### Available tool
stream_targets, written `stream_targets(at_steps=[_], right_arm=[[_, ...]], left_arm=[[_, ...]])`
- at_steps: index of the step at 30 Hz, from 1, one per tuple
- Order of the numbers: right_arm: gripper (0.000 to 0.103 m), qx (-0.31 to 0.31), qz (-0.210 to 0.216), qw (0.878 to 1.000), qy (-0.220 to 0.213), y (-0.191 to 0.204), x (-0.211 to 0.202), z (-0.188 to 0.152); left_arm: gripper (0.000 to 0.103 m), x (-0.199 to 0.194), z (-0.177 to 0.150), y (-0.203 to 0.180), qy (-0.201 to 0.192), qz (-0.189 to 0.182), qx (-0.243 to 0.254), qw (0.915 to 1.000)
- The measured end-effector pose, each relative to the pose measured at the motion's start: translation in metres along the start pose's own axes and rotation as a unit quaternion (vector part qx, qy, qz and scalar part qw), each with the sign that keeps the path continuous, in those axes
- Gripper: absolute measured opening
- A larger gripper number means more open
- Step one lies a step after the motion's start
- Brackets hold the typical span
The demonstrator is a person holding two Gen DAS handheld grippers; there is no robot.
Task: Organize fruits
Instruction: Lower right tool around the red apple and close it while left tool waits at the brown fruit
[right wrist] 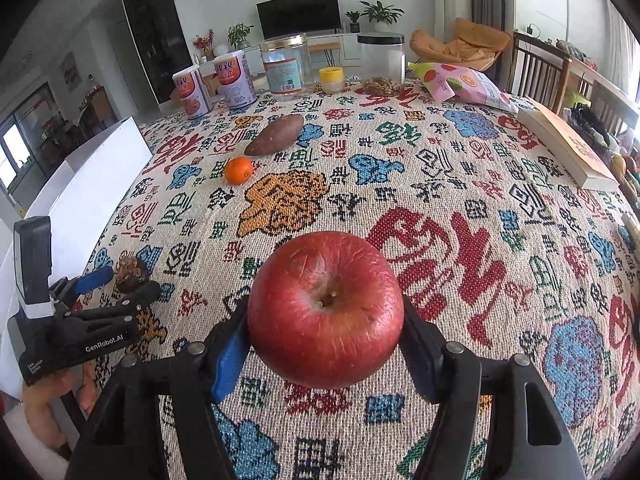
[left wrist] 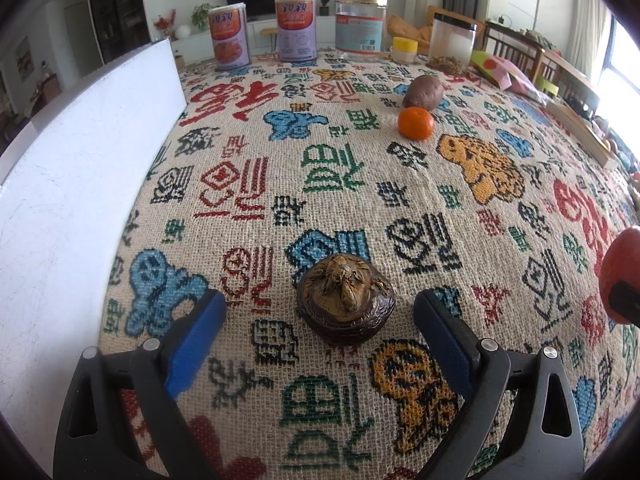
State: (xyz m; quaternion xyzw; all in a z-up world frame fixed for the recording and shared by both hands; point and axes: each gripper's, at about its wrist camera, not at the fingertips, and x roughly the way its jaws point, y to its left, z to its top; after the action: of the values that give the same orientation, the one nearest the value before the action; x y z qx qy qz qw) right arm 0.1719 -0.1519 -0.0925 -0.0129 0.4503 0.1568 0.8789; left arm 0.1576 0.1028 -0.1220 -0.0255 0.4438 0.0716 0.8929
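My right gripper (right wrist: 326, 336) is shut on a red apple (right wrist: 326, 308) and holds it above the patterned tablecloth. The apple also shows at the right edge of the left wrist view (left wrist: 620, 272). My left gripper (left wrist: 320, 316) is open, its blue pads on either side of a dark brown mangosteen (left wrist: 346, 298) that sits on the cloth, not touching it. The left gripper also shows in the right wrist view (right wrist: 116, 284), with the mangosteen (right wrist: 132, 274) between its fingers. A small orange (left wrist: 416, 123) and a sweet potato (left wrist: 423, 92) lie further back.
A white box (left wrist: 80, 168) stands along the table's left side. Two cans (left wrist: 230, 36), a glass jar (left wrist: 360, 24), a plastic jar (left wrist: 452, 40) and a yellow-lidded pot (left wrist: 404, 50) line the far edge. A snack bag (right wrist: 464, 82) and a book (right wrist: 568, 148) lie at the right.
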Motion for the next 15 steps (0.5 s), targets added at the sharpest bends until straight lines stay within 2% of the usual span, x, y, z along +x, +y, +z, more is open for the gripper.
stream_targets(at_steps=[3,6,7,11,12,15], right_arm=[[0.068,-0.007,-0.007,1.0,0.005,0.002,0.011,-0.024],[0.07,-0.015,-0.014,1.0,-0.021,0.002,0.013,-0.034],[0.077,-0.02,-0.02,1.0,-0.013,0.002,0.016,-0.033],[0.087,-0.017,-0.032,0.999,-0.006,-0.002,0.023,-0.034],[0.094,-0.017,-0.034,0.999,0.0,-0.002,0.025,-0.034],[0.103,-0.034,-0.043,0.998,0.015,0.004,0.031,-0.033]], left_arm=[[0.097,0.0,0.0,0.0,0.0,0.0,0.0,1.0],[0.097,0.0,0.0,0.0,0.0,0.0,0.0,1.0],[0.097,0.0,0.0,0.0,0.0,0.0,0.0,1.0],[0.097,-0.001,0.0,-0.001,0.0,0.0,0.0,1.0],[0.097,0.0,0.0,0.0,0.0,0.0,0.0,1.0],[0.097,0.0,0.0,0.0,0.0,0.0,0.0,1.0]])
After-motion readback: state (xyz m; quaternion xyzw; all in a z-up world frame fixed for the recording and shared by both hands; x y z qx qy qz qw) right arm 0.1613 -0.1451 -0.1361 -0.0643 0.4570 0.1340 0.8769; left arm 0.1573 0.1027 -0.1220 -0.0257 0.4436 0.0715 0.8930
